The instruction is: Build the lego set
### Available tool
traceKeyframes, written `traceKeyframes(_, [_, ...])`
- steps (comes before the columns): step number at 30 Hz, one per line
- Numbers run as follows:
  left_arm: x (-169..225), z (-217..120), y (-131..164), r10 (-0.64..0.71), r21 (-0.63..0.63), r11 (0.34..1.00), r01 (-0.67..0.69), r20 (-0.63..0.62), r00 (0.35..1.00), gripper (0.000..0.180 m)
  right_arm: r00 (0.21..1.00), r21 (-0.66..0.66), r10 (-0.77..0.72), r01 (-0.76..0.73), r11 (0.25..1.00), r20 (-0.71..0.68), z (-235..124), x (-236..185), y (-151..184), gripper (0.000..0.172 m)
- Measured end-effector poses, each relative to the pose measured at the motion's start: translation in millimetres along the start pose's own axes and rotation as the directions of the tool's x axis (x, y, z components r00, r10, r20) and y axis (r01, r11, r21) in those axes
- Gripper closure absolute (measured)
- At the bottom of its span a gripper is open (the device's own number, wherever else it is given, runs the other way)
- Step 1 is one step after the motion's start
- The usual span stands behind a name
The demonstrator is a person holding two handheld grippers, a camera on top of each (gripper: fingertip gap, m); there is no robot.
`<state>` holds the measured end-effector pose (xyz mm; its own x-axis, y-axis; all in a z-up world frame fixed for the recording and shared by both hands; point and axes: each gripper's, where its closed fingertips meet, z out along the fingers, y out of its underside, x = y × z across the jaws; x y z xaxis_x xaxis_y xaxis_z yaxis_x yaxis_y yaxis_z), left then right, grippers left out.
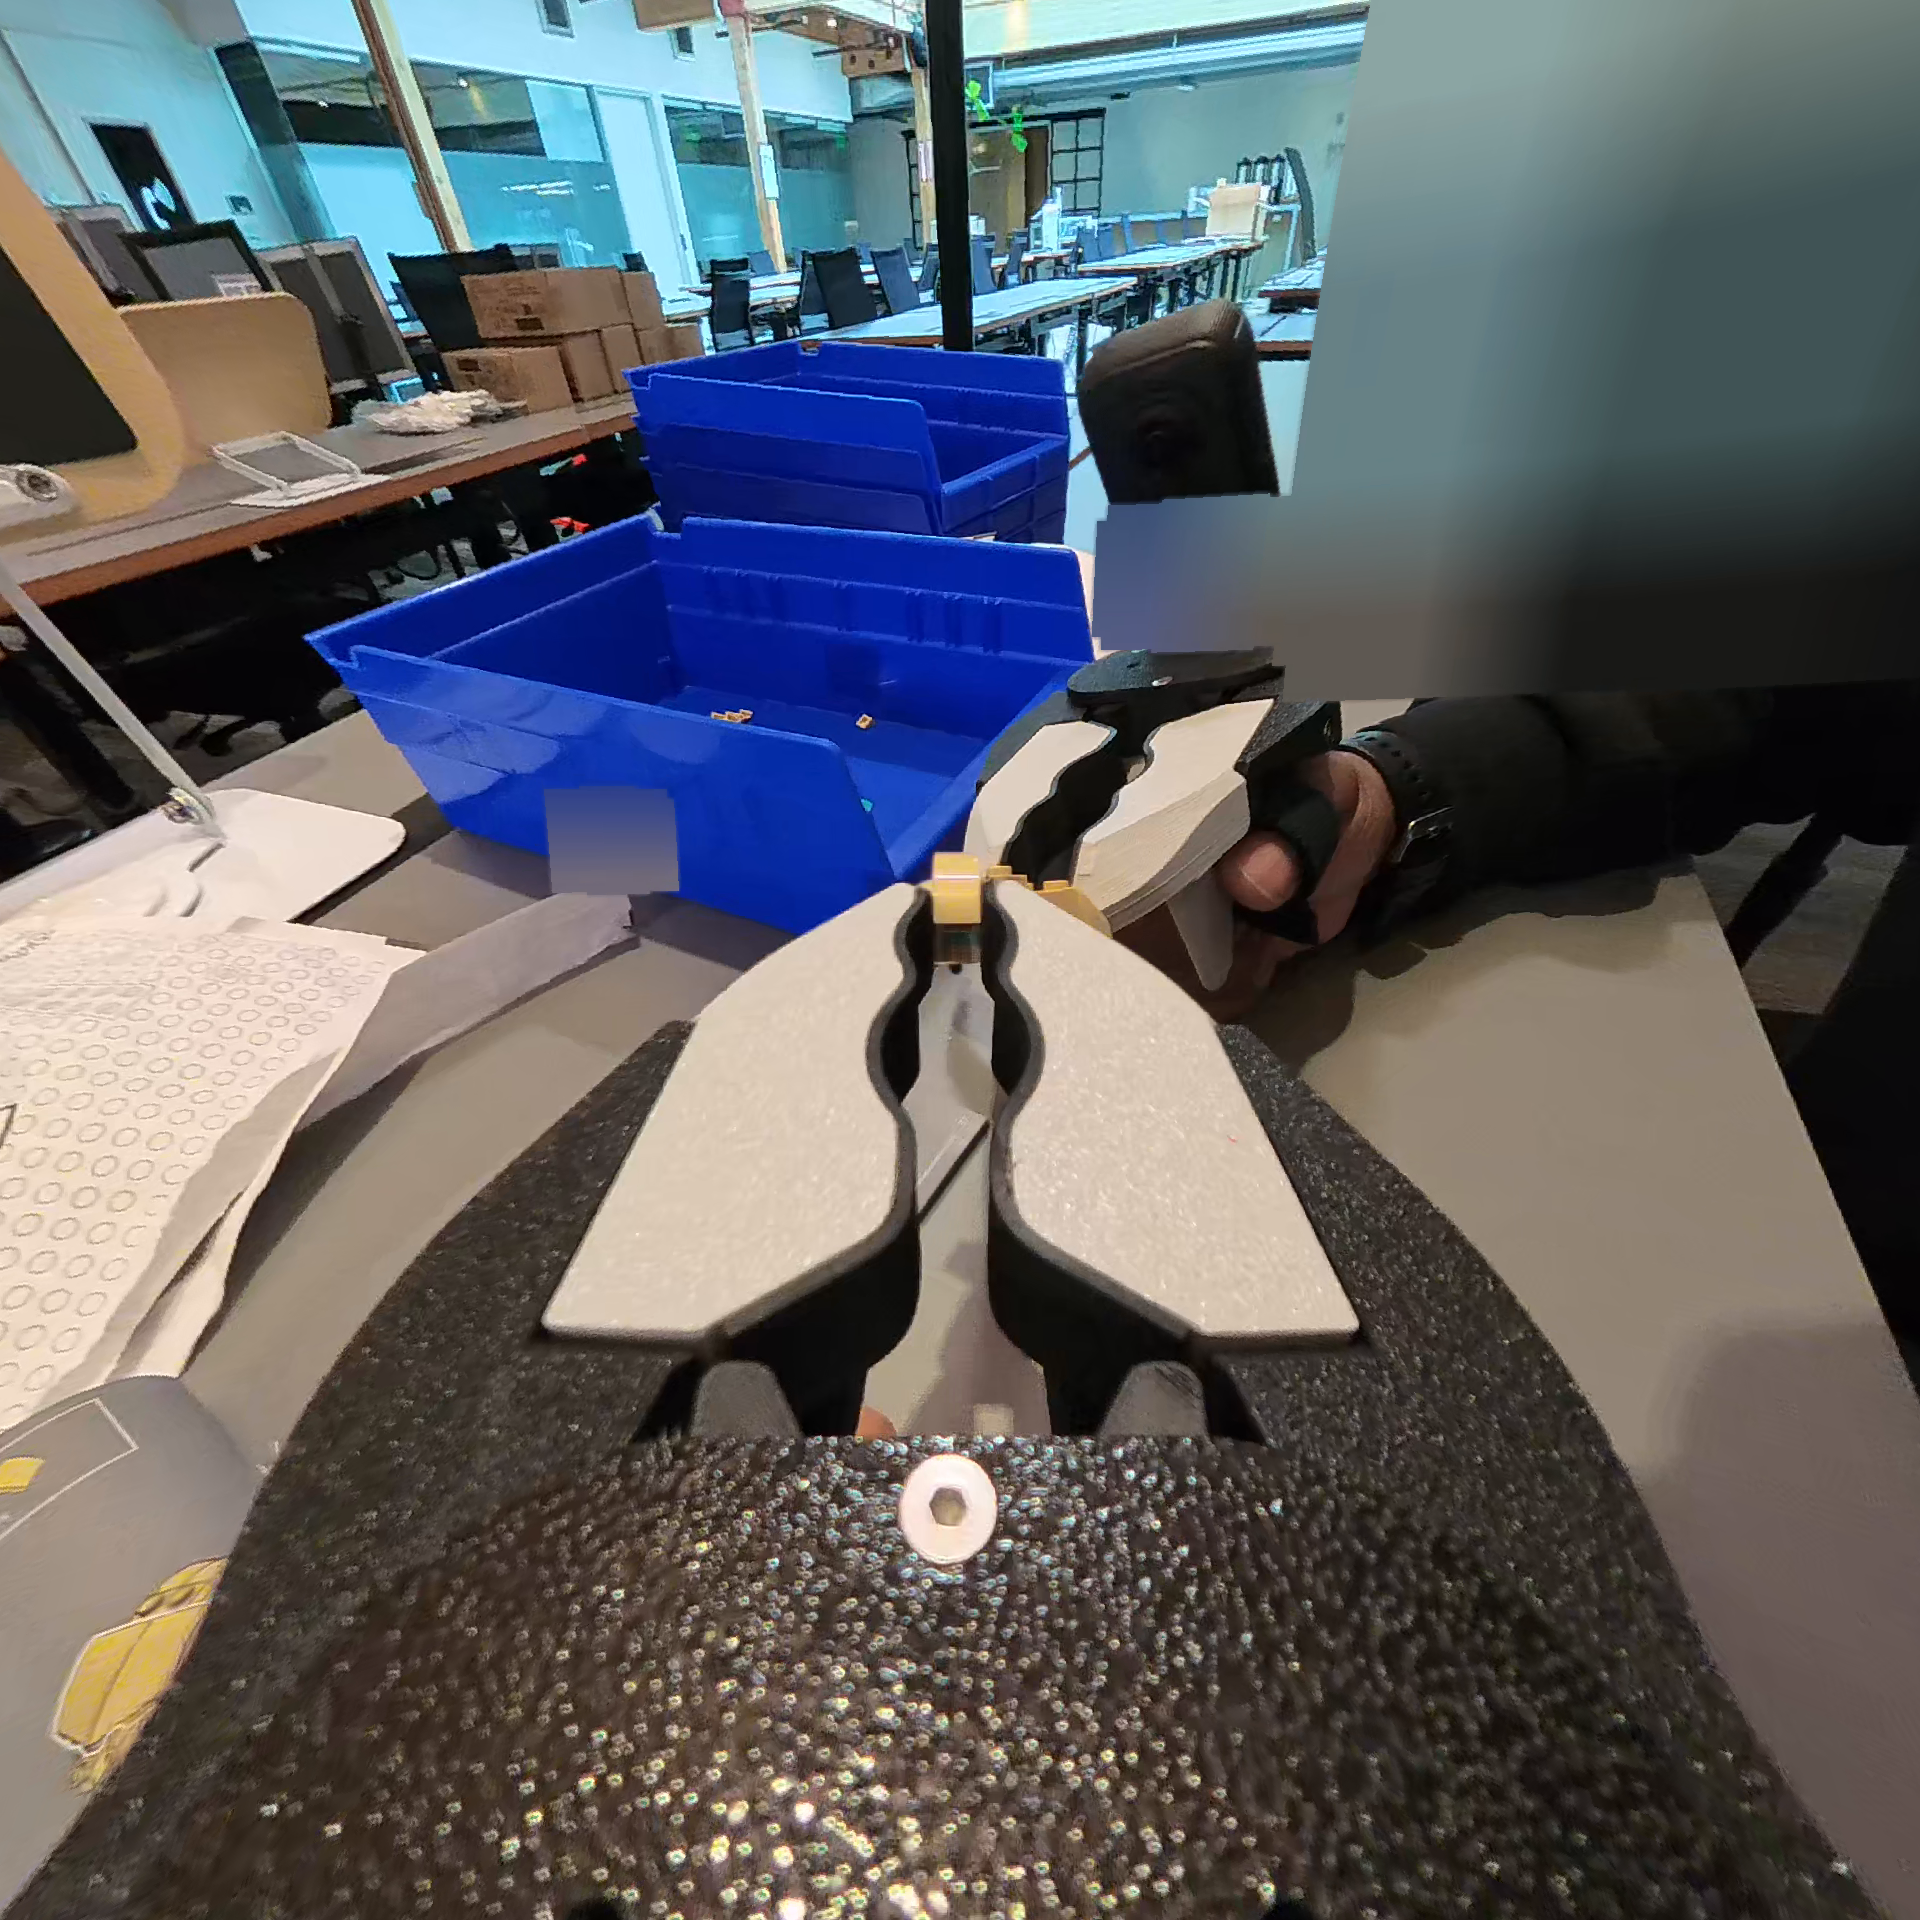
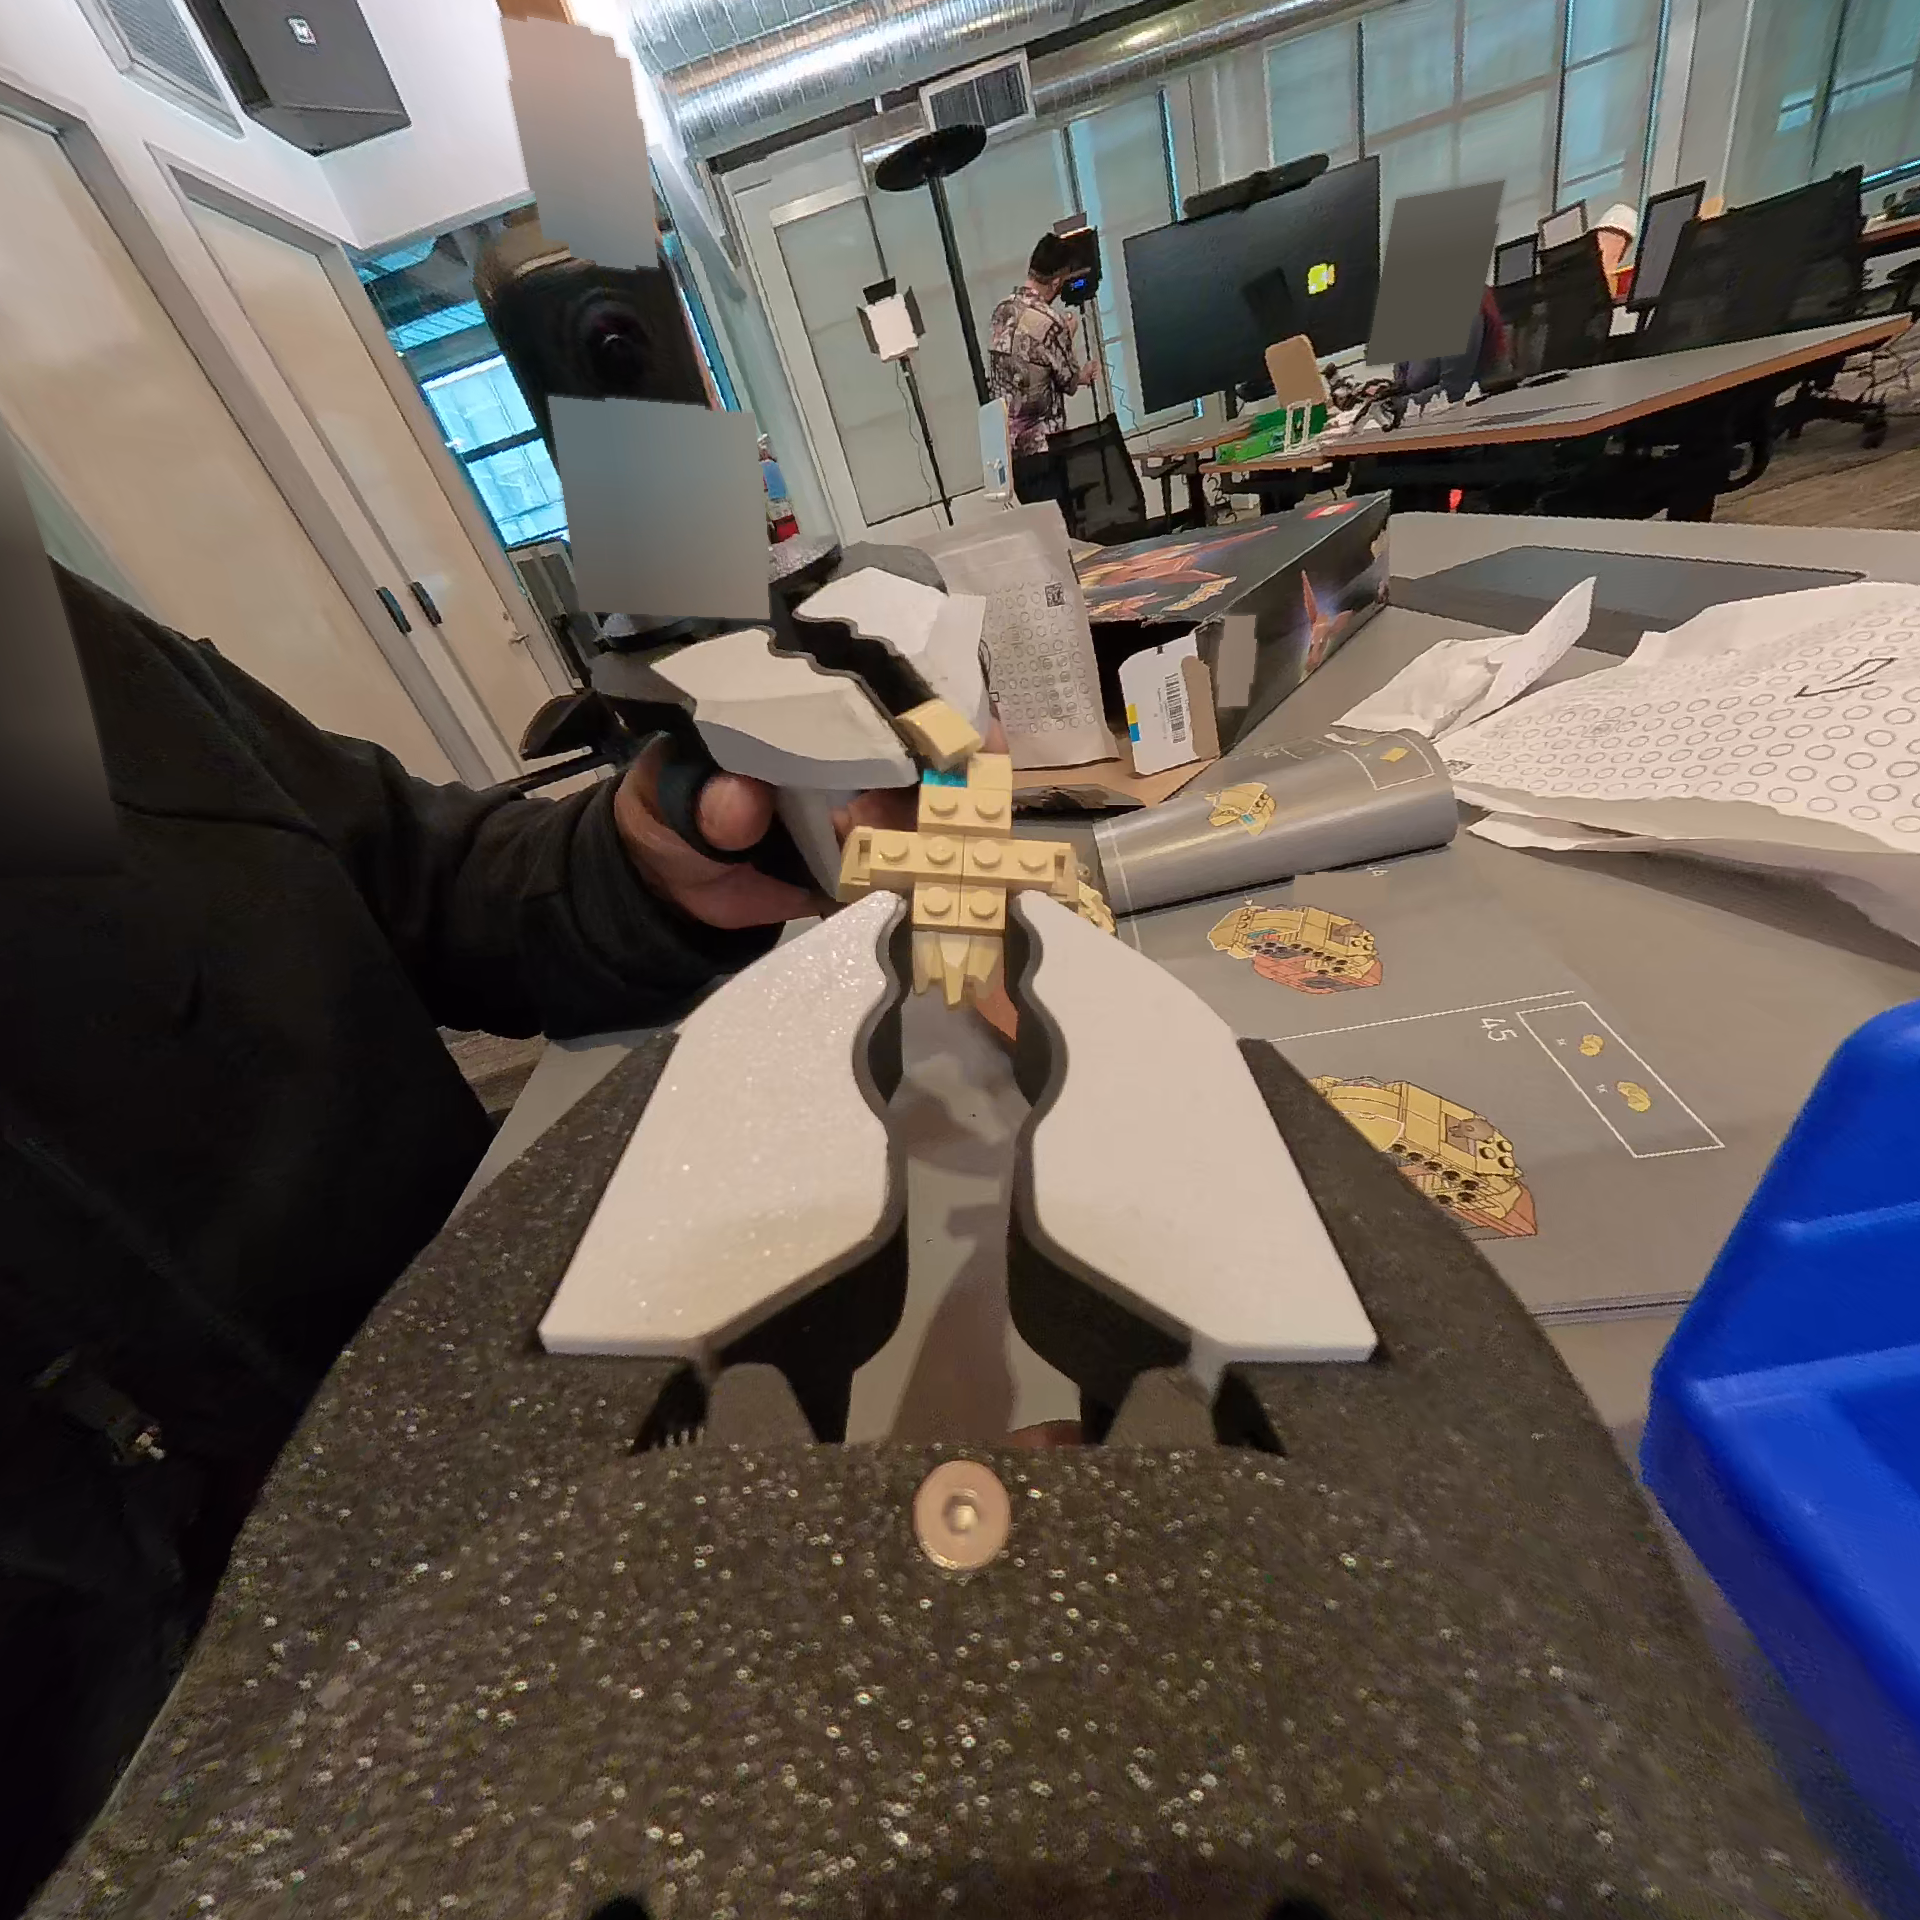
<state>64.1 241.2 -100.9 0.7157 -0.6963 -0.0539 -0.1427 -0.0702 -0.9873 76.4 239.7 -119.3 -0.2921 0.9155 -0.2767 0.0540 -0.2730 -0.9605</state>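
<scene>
Open office, grey table (image 2: 1558,935) with instruction booklet (image 2: 1455,1039) at 3 o'clock: right gripper (image 2: 956,935) clamps a tan brick model (image 2: 961,862), left gripper (image 1: 956,914) pinches a small tan brick (image 1: 956,894) held at the model's top end, joining apparently unfinished, blue bin (image 1: 727,769) at 11 o'clock.

- The left wrist view looks forward along its own fingers, low and close over the grey table (image 1: 1507,1091), toward a blue bin (image 1: 665,727).
- The right wrist view faces the opposite way, toward a booklet (image 2: 1455,1039).
- Both share the tan brick model (image 2: 961,862) between them.
</scene>
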Motion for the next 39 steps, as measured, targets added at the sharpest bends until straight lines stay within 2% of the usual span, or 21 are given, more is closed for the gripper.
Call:
traceKeyframes(10, [4.0,-2.4,-8.7,0.075,0.019,0.997,-0.075,0.020,0.997,0.172,0.996,0.069,0.060,-0.065,0.995,0.066,-0.6,-7.2,-8.1,0.156])
traceKeyframes(17, [7.5,-4.2,-13.6,0.080,0.051,0.995,-0.080,0.006,0.997,0.172,0.994,0.096,0.066,-0.074,0.993,0.090,-0.5,-11.7,-10.8,0.156])
traceKeyframes(21, [11.6,-4.1,-14.0,0.074,0.068,0.995,-0.072,-0.028,0.997,0.180,0.994,0.094,0.063,-0.070,0.993,0.085,-0.2,-11.7,-10.4,0.156])
traceKeyframes(24, [9.3,-4.3,-13.3,0.073,0.078,0.994,-0.071,-0.018,0.997,0.180,0.996,0.080,0.066,-0.071,0.994,0.065,-0.8,-9.0,-9.3,0.156])
traceKeyframes(27, [3.2,-7.4,-14.9,0.063,0.085,0.994,-0.063,0.002,0.998,0.175,0.999,-0.017,0.045,-0.045,0.999,0.011,-6.1,0.7,0.7,0.155])
traceKeyframes(31, [-1.1,-8.3,-8.6,0.080,0.037,0.996,-0.080,0.007,0.997,0.167,0.999,-0.265,0.010,-0.024,0.964,-0.052,-21.0,12.6,31.8,0.156])
traceKeyframes(33, [-4.1,-7.0,-2.9,0.105,0.006,0.994,-0.105,0.017,0.994,0.165,0.995,-0.399,-0.074,0.043,0.916,-0.062,-26.1,11.1,50.0,0.155])
traceKeyframes(36, [-7.4,-4.5,3.4,0.101,-0.016,0.995,-0.100,0.025,0.995,0.166,0.979,-0.577,-0.198,0.131,0.806,-0.055,-30.0,9.5,77.0,0.155])
traceKeyframes(39, [-6.9,-1.7,8.9,0.095,-0.032,0.995,-0.095,0.019,0.995,0.165,0.969,-0.634,-0.245,0.172,0.754,-0.029,-29.7,6.2,88.2,0.155])
